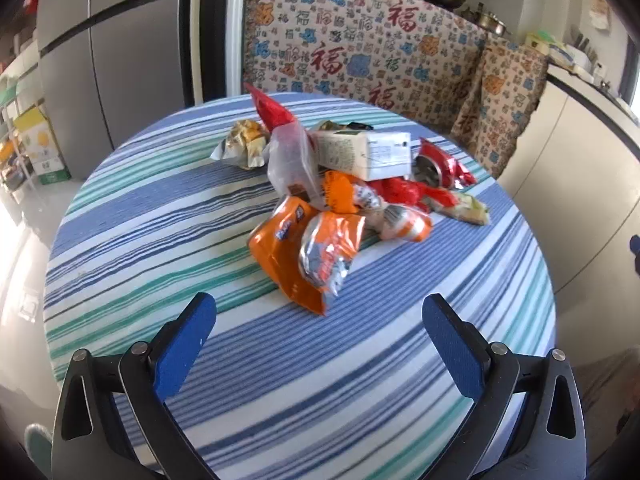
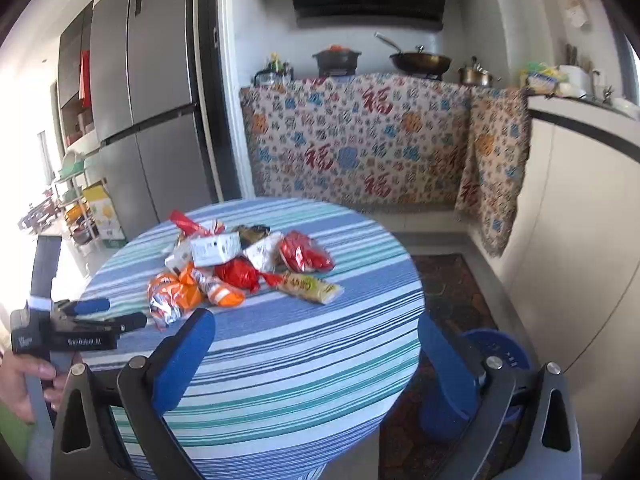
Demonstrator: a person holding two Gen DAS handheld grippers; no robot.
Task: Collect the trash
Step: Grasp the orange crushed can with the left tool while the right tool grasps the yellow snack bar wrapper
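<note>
Covering the round table, a striped cloth bears a heap of wrappers at its middle. Left gripper hovers spread just short of the orange packet; right gripper gapes farther back, empty.

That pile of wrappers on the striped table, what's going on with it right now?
A person holds a gripper in each hand over the round striped table. Both the left gripper and the right gripper are open and empty. The pile of wrappers, with a white carton on top, sits untouched mid-table. The left gripper faces the orange snack bag, the nearest piece. A blue bin stands on the floor beside the table.
</note>
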